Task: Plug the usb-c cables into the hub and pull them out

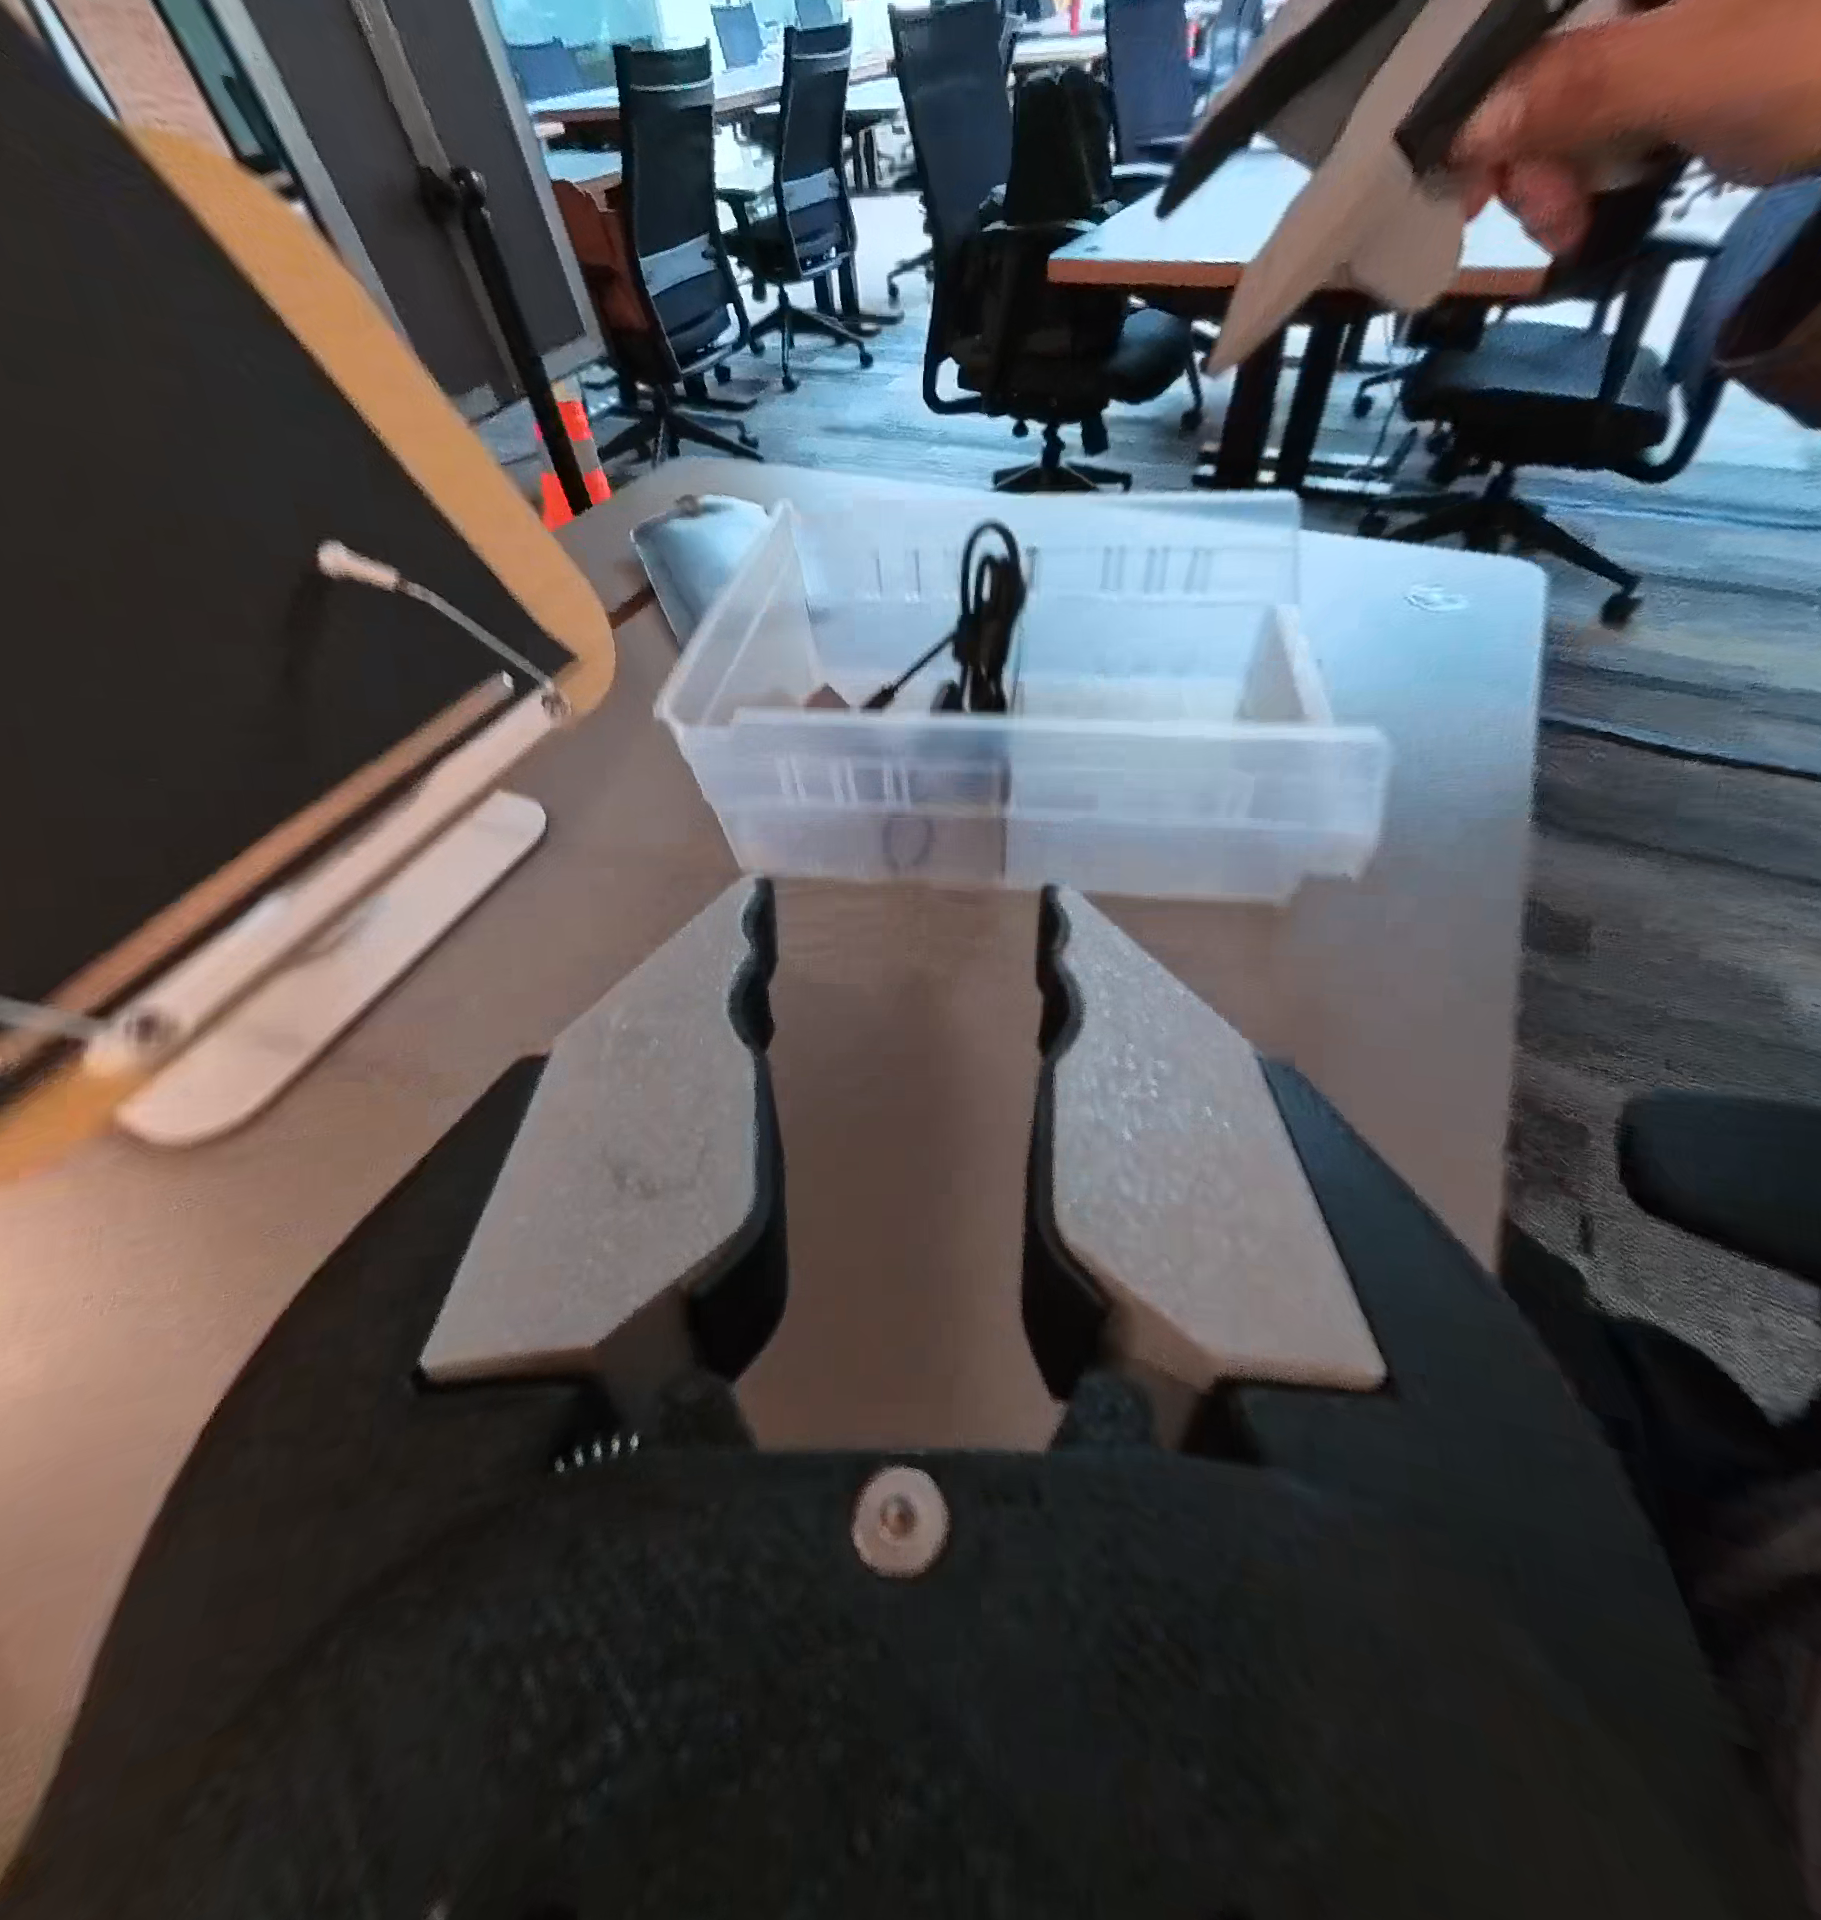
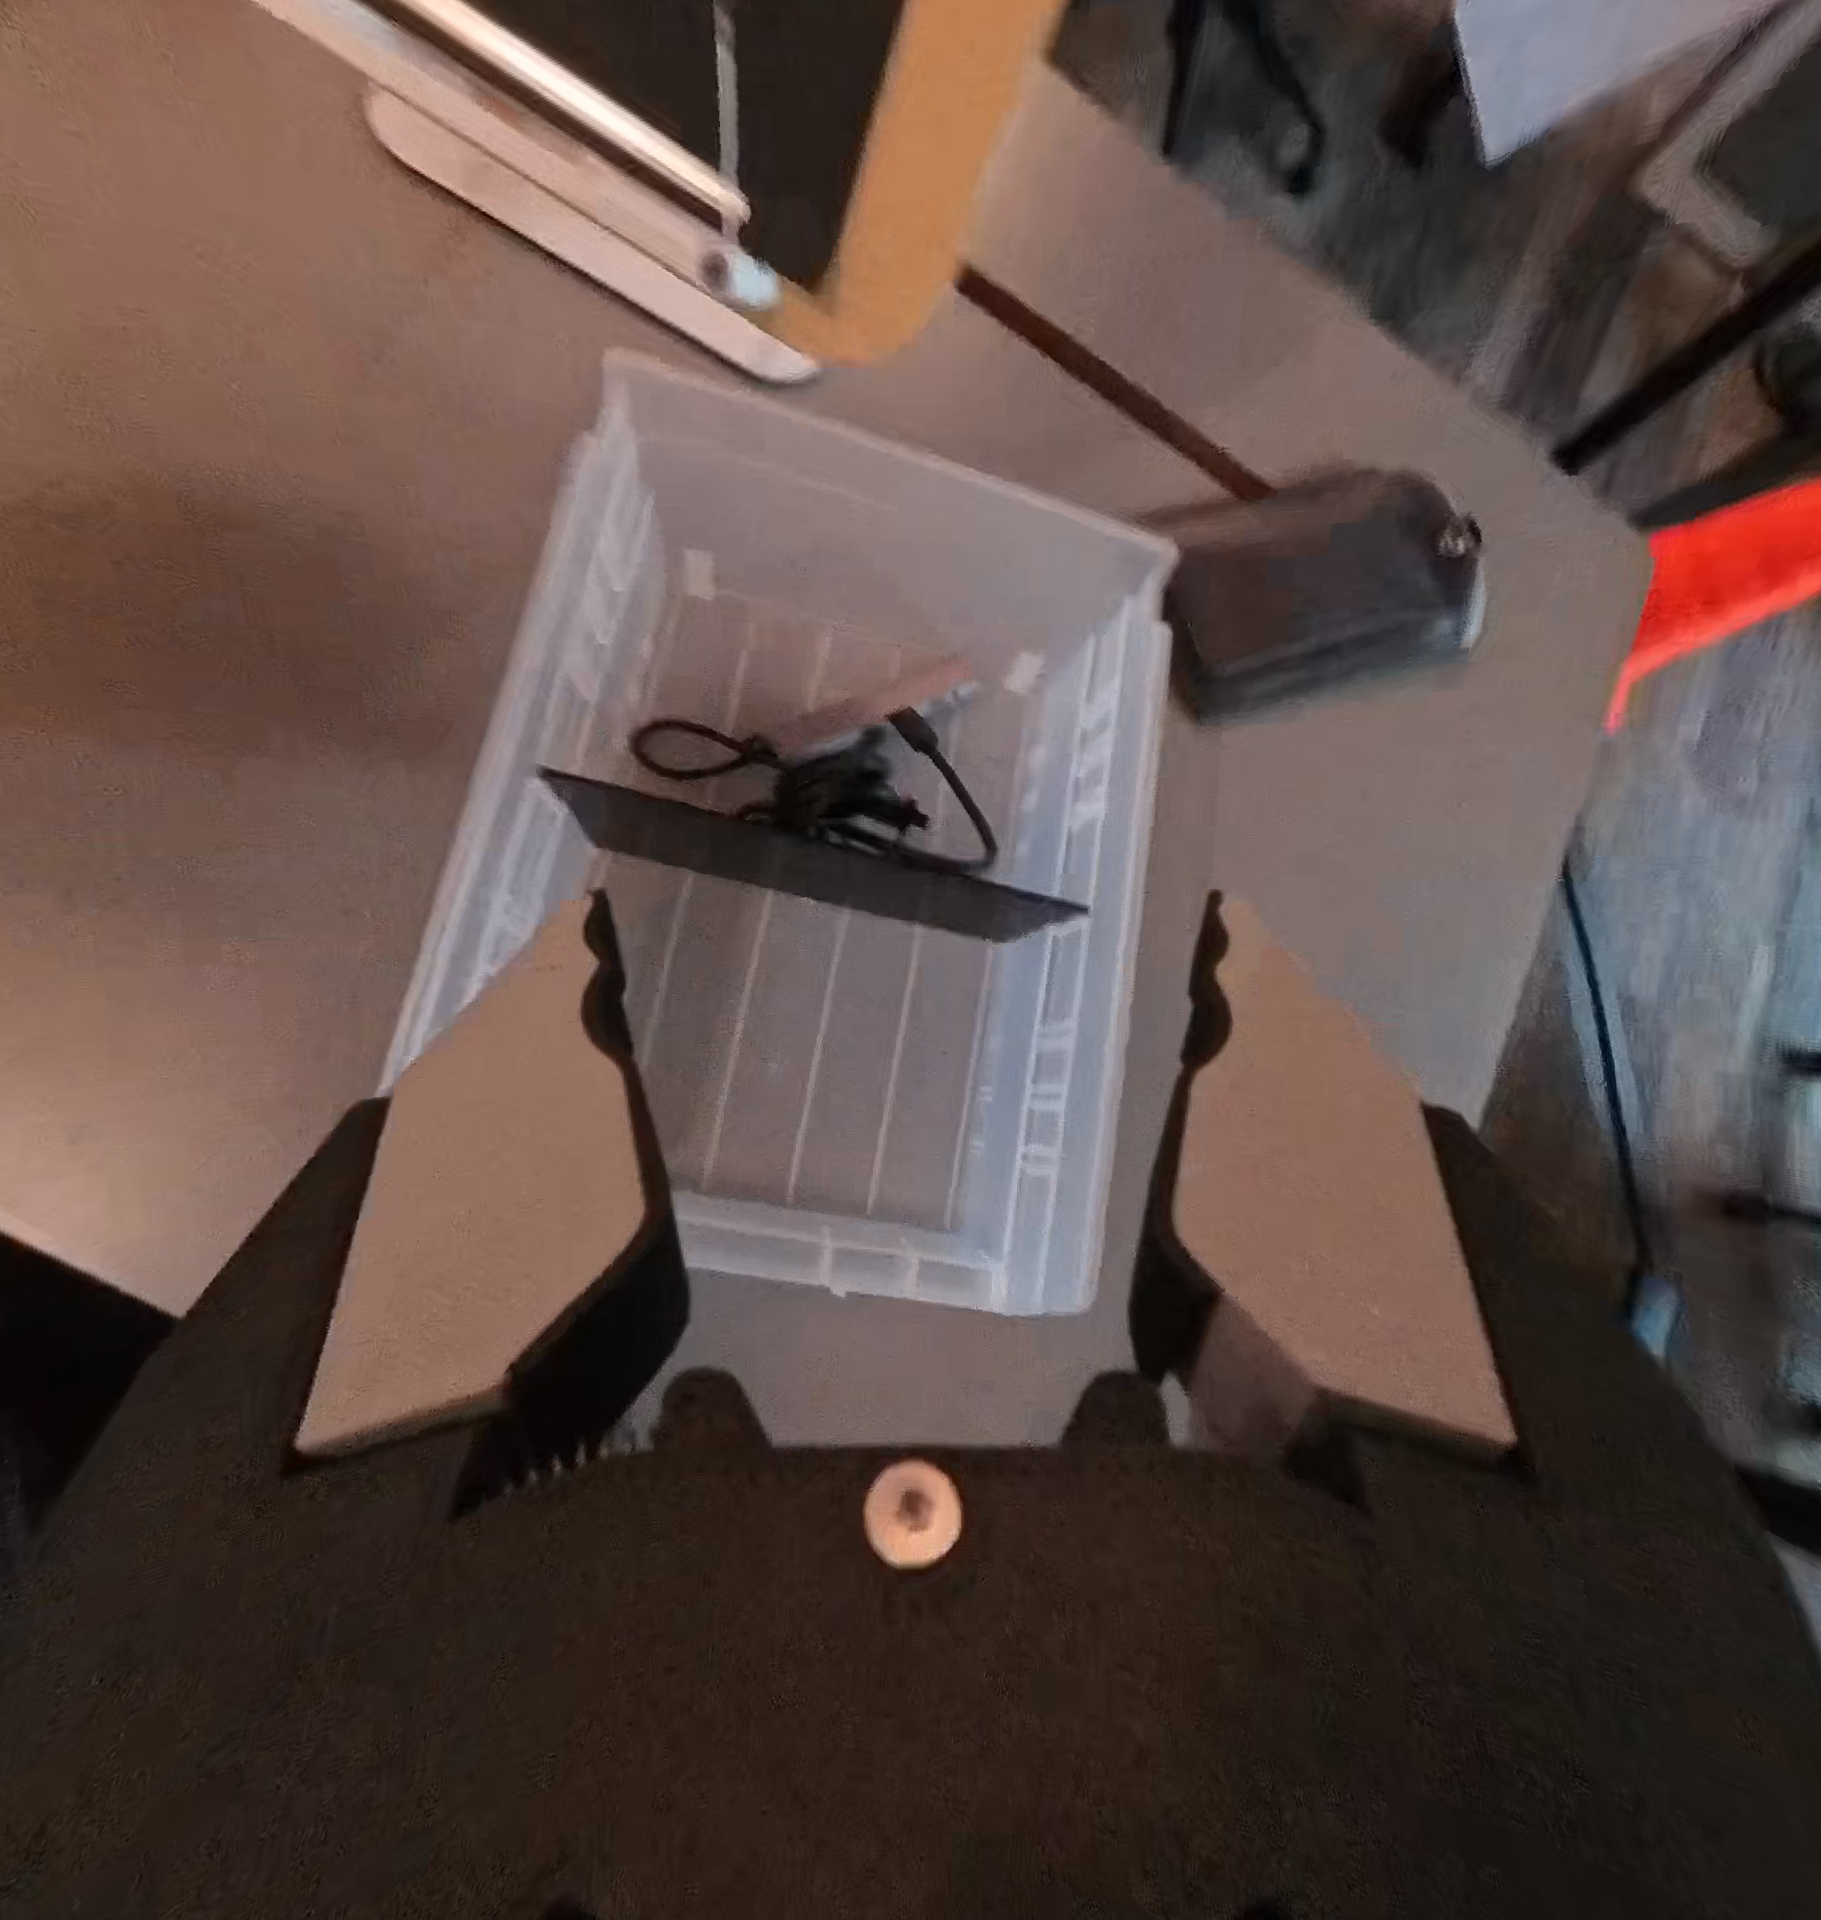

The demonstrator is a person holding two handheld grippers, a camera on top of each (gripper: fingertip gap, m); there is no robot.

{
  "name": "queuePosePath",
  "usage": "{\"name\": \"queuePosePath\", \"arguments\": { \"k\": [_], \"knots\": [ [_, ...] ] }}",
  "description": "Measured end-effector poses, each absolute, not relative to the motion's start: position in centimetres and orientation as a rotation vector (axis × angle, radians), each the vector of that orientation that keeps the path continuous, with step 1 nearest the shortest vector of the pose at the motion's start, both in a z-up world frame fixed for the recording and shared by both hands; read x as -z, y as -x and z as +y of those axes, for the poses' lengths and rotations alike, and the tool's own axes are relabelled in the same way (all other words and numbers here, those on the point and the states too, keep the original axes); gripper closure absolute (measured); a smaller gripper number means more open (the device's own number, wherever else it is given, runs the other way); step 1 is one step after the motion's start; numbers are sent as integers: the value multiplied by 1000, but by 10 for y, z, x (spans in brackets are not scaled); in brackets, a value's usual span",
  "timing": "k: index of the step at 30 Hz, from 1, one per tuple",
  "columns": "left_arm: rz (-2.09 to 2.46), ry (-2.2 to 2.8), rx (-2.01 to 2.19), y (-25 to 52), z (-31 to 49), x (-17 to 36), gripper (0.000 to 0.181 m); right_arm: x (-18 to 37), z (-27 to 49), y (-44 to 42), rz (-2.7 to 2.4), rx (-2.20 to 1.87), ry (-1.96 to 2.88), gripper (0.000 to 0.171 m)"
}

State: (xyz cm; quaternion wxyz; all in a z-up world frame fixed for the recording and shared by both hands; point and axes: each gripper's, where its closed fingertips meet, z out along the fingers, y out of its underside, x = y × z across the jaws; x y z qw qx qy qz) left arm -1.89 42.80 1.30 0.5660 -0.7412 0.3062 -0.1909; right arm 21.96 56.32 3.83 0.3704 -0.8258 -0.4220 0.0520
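A clear plastic bin (image 1: 1031, 800) stands on the table ahead of my left gripper (image 1: 906, 935), which is open and empty, low over the table. A coiled black cable (image 1: 989, 623) lies in the bin's far compartment. In the right wrist view my right gripper (image 2: 906, 945) is open and empty, held above the bin (image 2: 1103, 935) and looking down into it. The black cable (image 2: 844, 790) lies beyond a dark divider (image 2: 812, 857), next to a brownish flat hub-like piece (image 2: 875, 691). The right gripper also shows in the left wrist view (image 1: 1384, 187), held high by a hand.
A tilted dark board with a tan rim (image 1: 210, 582) on a white stand (image 1: 345, 977) is left of the bin. A dark grey box (image 2: 1321, 587) lies on the table beside the bin. Office chairs (image 1: 1041, 270) and desks stand behind. An orange cone (image 1: 573, 457) is on the floor.
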Motion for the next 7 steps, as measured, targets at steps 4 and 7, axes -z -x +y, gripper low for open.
{"name": "queuePosePath", "arguments": {
  "k": [4,7],
  "knots": [
    [674,1750,404,60,368,12,131,-75,504,-160,-1164,-368,1776,55],
    [617,1764,411,74,345,34,131,-67,452,-102,-1236,-624,1704,43]
  ]
}}
